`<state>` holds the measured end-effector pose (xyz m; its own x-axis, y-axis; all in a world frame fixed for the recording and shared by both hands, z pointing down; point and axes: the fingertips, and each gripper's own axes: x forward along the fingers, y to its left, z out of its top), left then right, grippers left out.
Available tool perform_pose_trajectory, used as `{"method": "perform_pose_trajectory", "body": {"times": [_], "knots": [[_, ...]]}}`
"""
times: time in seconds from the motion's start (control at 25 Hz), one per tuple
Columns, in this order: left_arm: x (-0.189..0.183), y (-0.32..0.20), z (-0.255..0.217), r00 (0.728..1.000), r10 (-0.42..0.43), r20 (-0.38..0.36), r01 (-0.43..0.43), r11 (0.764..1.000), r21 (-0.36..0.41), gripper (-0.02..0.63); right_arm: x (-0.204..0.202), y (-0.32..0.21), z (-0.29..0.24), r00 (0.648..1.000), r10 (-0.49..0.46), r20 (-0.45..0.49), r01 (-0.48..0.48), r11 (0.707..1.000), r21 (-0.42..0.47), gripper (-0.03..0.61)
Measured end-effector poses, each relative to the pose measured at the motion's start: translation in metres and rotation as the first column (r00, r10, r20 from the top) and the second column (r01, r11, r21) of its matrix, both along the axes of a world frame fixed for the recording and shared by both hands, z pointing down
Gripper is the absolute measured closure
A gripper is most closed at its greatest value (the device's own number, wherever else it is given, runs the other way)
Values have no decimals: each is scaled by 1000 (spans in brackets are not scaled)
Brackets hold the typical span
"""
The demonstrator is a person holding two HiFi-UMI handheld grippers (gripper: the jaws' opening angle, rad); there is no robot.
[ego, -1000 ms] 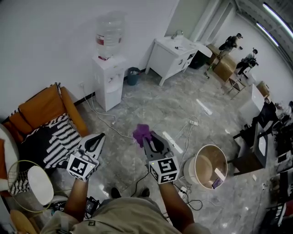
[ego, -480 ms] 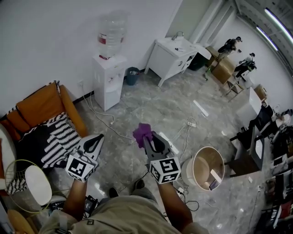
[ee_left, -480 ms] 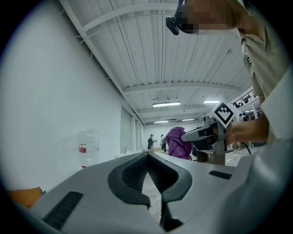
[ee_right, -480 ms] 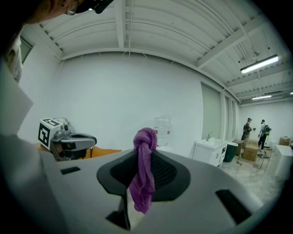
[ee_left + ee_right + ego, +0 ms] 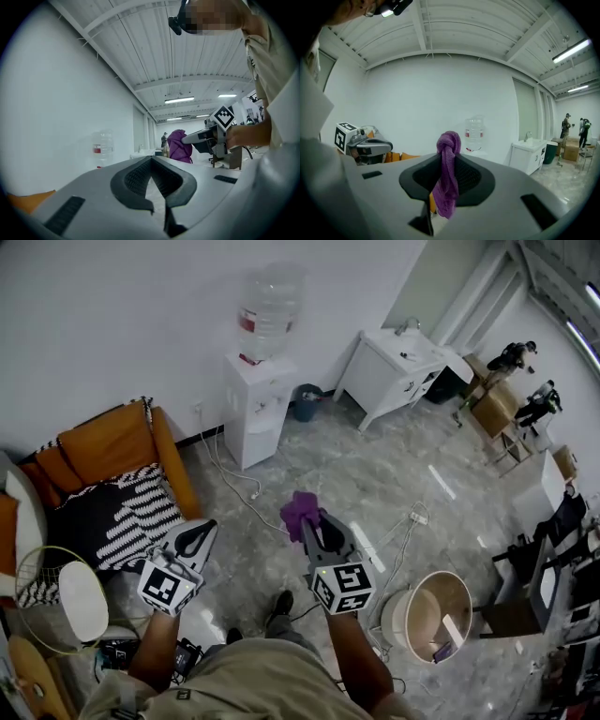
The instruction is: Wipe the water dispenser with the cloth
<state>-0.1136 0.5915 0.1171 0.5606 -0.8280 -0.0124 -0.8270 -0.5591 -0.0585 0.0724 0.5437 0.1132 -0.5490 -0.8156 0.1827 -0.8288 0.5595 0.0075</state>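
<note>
The white water dispenser (image 5: 258,406) stands against the back wall with a clear bottle (image 5: 267,307) on top. It also shows far off, as a faint bottle (image 5: 100,149) in the left gripper view and as the bottle (image 5: 474,134) in the right gripper view. My right gripper (image 5: 310,519) is shut on a purple cloth (image 5: 299,511), which sticks up bunched and hangs down between the jaws (image 5: 447,174). My left gripper (image 5: 199,534) is held level beside it, shut with nothing in it. Both grippers are well short of the dispenser.
An orange sofa (image 5: 108,451) with a striped cushion (image 5: 127,517) sits at the left. A white sink cabinet (image 5: 397,371) and a small bin (image 5: 305,401) stand right of the dispenser. Cables (image 5: 246,502) trail across the marble floor. A round tub (image 5: 433,611) is at the lower right. People stand far back.
The view has shifted: the dispenser now sits nearer and more to the right. Both grippers keep their pose, the cloth still held in the right one.
</note>
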Motion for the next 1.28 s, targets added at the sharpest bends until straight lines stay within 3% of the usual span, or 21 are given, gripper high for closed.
{"method": "perform_pose_trajectory", "body": {"times": [0.44,0.6,0.8,1.28], "knots": [[34,-74,-6,990,-133,51,136,990,-40,598,27,-110,3,989,-141,44,142,989,-32,494],[52,-100,6,985,-155,77,162,981,-104,598,38,-145,8,983,-173,58,176,984,-41,494],[73,-137,-6,979,-185,84,190,980,-61,598,53,-184,11,976,-208,69,212,976,-53,494],[127,-212,0,981,-162,105,170,983,-68,598,96,-251,28,971,-213,105,222,972,-80,494]]}}
